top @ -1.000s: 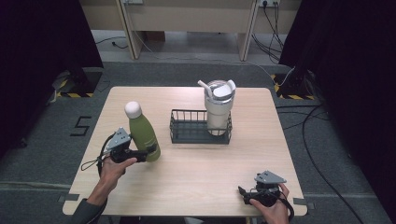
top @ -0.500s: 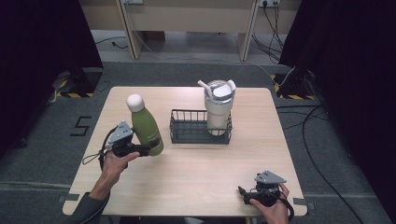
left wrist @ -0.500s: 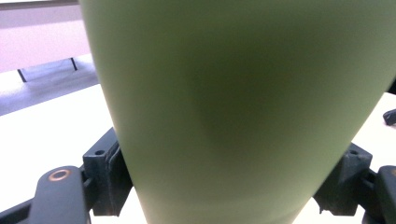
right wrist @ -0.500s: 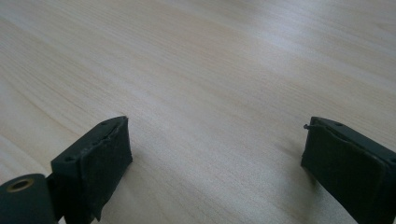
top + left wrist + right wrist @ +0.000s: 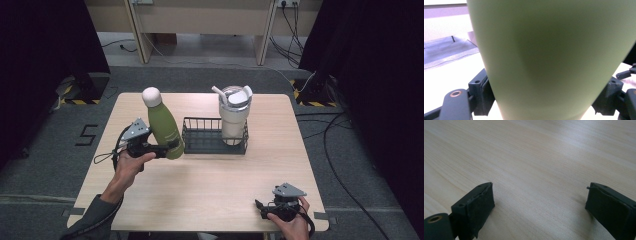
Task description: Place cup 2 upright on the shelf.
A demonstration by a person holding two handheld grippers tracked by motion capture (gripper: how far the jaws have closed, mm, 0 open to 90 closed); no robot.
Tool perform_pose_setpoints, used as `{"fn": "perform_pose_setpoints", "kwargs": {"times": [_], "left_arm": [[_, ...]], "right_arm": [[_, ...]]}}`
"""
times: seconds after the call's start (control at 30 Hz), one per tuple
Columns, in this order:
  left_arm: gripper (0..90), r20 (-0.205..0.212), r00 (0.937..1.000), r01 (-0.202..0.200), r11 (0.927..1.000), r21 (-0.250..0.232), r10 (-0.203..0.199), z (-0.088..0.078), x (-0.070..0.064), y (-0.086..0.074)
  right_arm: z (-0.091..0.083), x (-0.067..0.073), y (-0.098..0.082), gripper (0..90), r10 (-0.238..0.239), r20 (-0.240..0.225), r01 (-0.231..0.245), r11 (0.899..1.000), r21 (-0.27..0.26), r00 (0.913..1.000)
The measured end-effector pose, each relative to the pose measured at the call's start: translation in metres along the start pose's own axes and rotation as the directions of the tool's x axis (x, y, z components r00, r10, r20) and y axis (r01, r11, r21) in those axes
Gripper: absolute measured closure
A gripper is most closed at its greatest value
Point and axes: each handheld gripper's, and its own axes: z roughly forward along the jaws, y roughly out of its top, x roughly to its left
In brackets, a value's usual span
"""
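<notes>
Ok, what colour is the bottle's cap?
White, on the green bottle; its cap shows best in the high view.

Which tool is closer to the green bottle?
The left. The left tool is clamped on the lower part of the green bottle, beside the wire basket. The right tool sits far off at the table's near right corner, jaws open and holding nothing.

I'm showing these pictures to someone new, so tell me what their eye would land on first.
First the green bottle with its white cap, tilted and clamped near its base in the left tongs at the table's left side, just beside the black wire basket. Next the white tumbler with lid and straw, standing in the right end of that basket. The right tongs rest open and empty near the table's front right corner.
</notes>
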Motion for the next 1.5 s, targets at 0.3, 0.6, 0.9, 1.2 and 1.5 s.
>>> {"fn": "perform_pose_setpoints", "kwargs": {"times": [0.3,0.6,0.9,1.2,1.5], "left_arm": [[20.6,0.003,0.9997,-0.024,0.9997,0.000,0.024,0.015,0.000,0.019],[20.5,0.015,0.9995,-0.028,0.9996,-0.003,0.028,0.035,0.002,0.033],[20.6,0.002,0.9994,-0.033,0.9994,0.011,0.033,0.049,0.007,0.041],[20.5,-0.001,0.9996,-0.028,0.9996,0.006,0.028,0.065,0.012,0.050],[20.6,-0.004,0.9998,-0.017,0.9998,0.009,0.017,0.081,0.017,0.053]], "right_arm": [[0.000,0.000,0.000,8.2,-0.001,0.001,0.001,1.000,-0.001,1.0000],[0.000,0.000,0.000,8.0,-0.002,0.000,0.002,1.000,-0.002,1.0000],[0.000,0.000,0.000,7.9,-0.001,0.000,0.001,1.000,-0.003,1.0000],[0.000,0.000,0.000,7.8,-0.005,-0.001,0.005,1.000,-0.001,1.0000],[0.000,0.000,0.000,7.7,-0.006,-0.001,0.006,1.000,-0.003,1.0000]]}}
